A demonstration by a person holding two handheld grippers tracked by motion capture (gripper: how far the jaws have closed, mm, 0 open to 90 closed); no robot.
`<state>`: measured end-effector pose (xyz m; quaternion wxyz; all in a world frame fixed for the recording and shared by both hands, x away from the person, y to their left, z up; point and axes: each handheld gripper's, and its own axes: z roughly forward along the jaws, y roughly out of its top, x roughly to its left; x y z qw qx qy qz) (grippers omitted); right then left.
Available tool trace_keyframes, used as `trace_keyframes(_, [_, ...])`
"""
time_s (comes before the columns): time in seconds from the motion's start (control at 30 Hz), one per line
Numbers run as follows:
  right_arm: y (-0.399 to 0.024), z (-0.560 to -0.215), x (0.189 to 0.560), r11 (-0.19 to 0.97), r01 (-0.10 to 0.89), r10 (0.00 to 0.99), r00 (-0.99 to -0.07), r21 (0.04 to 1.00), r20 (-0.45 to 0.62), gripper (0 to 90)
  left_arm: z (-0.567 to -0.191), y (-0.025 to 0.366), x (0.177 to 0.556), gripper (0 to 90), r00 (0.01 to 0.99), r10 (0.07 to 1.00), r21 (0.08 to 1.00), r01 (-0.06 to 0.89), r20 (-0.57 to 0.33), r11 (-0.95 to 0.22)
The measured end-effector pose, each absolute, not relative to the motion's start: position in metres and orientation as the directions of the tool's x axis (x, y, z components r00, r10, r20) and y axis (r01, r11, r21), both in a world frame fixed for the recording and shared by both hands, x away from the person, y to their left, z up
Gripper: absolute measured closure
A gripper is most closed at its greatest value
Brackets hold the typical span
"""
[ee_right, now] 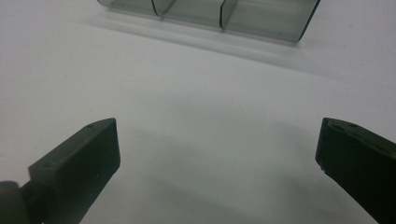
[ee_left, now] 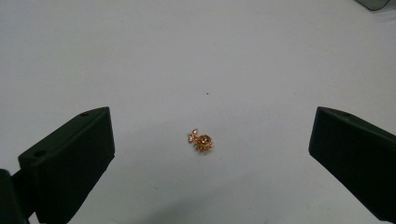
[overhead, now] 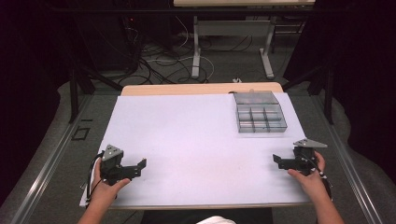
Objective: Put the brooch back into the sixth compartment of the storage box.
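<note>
Left tongs (ee_left: 205, 154) open w/ nothing gripped, gold charm (ee_left: 201, 141) lying on the counter (overhead: 196, 140) straight ahead btwn the jaws near its front-left corner, so left is nearer; right tongs (ee_right: 217, 158) open, empty, facing the divided box (ee_right: 215, 11) by far-right edge.

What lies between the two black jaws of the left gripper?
In the left gripper view, a small gold-coloured jewellery charm lies on the white table surface between the open jaws of the left gripper. Neither jaw touches it.

lit: bright white sheet (overhead: 196, 135), dark surround | shadows: soft under jaws | blur: mild, jaws defocused
</note>
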<state>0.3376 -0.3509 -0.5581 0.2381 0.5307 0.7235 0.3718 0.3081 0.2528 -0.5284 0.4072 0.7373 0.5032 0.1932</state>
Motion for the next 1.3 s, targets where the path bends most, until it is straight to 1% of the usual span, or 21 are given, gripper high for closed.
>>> trace_keyframes(0.07, [-0.349, -0.555, 0.335, 0.151, 0.583, 0.946, -0.321, 0.798, 0.055, 0.0, -0.529, 0.253, 0.308, 0.3, 0.414, 0.901, 0.796, 0.585, -0.13, -0.154])
trace_keyframes(0.17, [-0.341, -0.55, 0.329, 0.167, 0.573, 0.945, -0.326, 0.802, 0.036, 0.0, -0.528, 0.255, 0.307, 0.3, 0.408, 0.903, 0.796, 0.587, -0.133, -0.148])
trace_keyframes(0.37, [-0.324, -0.545, 0.328, 0.174, 0.567, 0.934, -0.355, 0.805, 0.049, 0.0, -0.527, 0.257, 0.306, 0.3, 0.404, 0.903, 0.799, 0.586, -0.144, -0.134])
trace_keyframes(0.57, [-0.297, -0.54, 0.329, 0.228, 0.544, 0.903, -0.428, 0.807, 0.033, 0.0, -0.526, 0.258, 0.304, 0.3, 0.393, 0.908, 0.8, 0.587, -0.146, -0.126])
trace_keyframes(1.3, [-0.226, -0.534, 0.344, 0.297, 0.497, 0.831, -0.556, 0.815, 0.036, 0.0, -0.525, 0.26, 0.302, 0.4, 0.38, 0.913, 0.8, 0.589, -0.149, -0.115])
